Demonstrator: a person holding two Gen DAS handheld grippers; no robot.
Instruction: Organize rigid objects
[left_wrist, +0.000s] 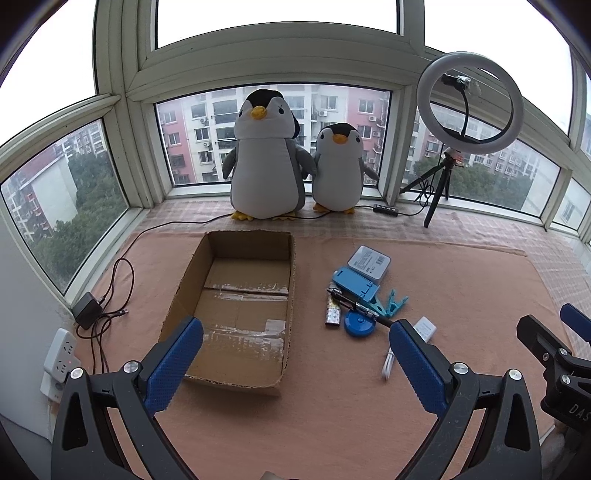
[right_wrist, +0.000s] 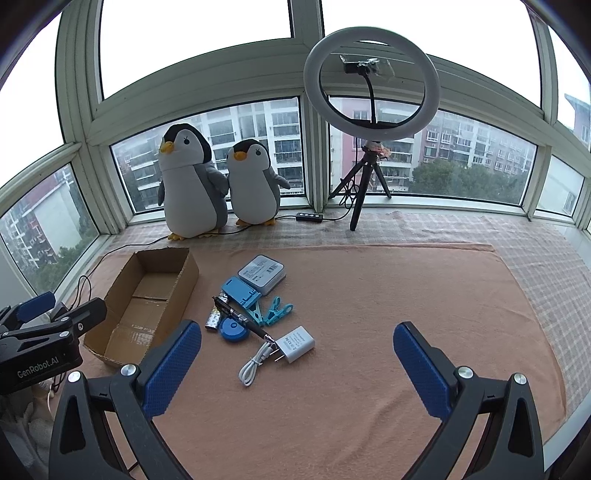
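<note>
An empty cardboard box (left_wrist: 243, 295) (right_wrist: 147, 302) lies open on the orange cloth. Right of it sits a cluster of small items: a grey-white flat box (left_wrist: 369, 264) (right_wrist: 261, 275), a blue holder (left_wrist: 354, 284) (right_wrist: 240, 290), a black pen (left_wrist: 360, 306) (right_wrist: 242, 317), a patterned lighter (left_wrist: 332, 315) (right_wrist: 212, 319), a blue disc (left_wrist: 358, 325) (right_wrist: 233, 329), teal clips (left_wrist: 391, 304) (right_wrist: 275, 312), and a white charger (left_wrist: 424, 328) (right_wrist: 295, 344) with a white cable (right_wrist: 255, 363). My left gripper (left_wrist: 295, 354) hovers open before the box. My right gripper (right_wrist: 297, 354) is open, near the charger.
Two plush penguins (left_wrist: 266, 158) (right_wrist: 192, 181) and a ring light on a tripod (left_wrist: 469, 103) (right_wrist: 371, 88) stand at the window. A power strip (left_wrist: 59, 354), black adapter (left_wrist: 86, 310) and dark cables lie left of the box. The cloth's right side (right_wrist: 424, 295) is bare.
</note>
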